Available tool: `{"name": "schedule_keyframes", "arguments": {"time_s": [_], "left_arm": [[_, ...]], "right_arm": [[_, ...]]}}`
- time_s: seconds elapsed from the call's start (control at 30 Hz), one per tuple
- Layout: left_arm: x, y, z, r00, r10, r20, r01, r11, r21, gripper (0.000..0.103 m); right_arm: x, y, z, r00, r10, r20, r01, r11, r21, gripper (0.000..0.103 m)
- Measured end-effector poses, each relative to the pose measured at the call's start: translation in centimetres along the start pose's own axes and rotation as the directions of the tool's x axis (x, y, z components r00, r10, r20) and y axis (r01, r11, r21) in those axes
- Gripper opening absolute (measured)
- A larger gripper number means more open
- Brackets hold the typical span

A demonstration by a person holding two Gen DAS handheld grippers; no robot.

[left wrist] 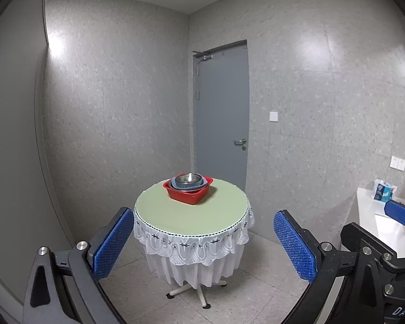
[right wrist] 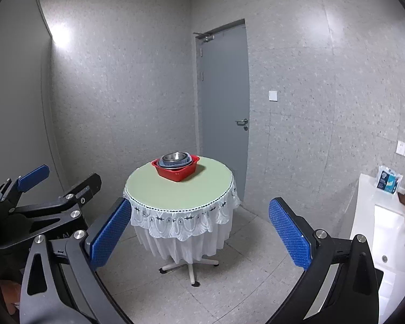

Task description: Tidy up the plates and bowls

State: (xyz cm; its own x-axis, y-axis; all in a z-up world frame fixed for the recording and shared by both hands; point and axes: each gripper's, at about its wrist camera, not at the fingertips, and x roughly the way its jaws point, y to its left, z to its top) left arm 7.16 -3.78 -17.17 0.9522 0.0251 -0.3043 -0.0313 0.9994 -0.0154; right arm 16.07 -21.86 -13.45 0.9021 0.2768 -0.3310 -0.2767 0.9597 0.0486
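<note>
Both my tools empty, jaws spread wide: left gripper (left wrist: pixel 201 245), right gripper (right wrist: pixel 199 233). Nested stack, steel bowl (left wrist: pixel 188 178) inside red basin (left wrist: pixel 187 195), sits frame centre on far part of round table (left wrist: pixel 175 221), well apart, dead ahead. Neither gripper clearly nearer; must close in first.

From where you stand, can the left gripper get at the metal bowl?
Probably not yet: the left gripper, jaws open, is well short of the table. Nothing blocks the metal bowl, topmost in the red basin.

Grey walls (left wrist: pixel 116 94), door (left wrist: pixel 221 113), round table (left wrist: pixel 191 216)
</note>
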Motion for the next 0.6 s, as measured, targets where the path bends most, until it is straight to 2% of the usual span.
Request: {"name": "schedule_keyframes", "arguments": {"time_s": [0.33,0.6], "left_arm": [[-0.3,-2.9,0.1,1.000,0.015,0.009,-0.015,1.000,0.010,0.102],[1.2,-2.5,1.3,1.000,0.009,0.011,-0.009,1.000,0.009,0.102]], "right_arm": [[-1.7,-1.8,-0.5,1.000,0.002,0.013,-0.002,1.000,0.019,0.103],[-2.0,-2.2,-0.3,1.000,-0.004,0.019,0.004,1.000,0.023,0.103]]}}
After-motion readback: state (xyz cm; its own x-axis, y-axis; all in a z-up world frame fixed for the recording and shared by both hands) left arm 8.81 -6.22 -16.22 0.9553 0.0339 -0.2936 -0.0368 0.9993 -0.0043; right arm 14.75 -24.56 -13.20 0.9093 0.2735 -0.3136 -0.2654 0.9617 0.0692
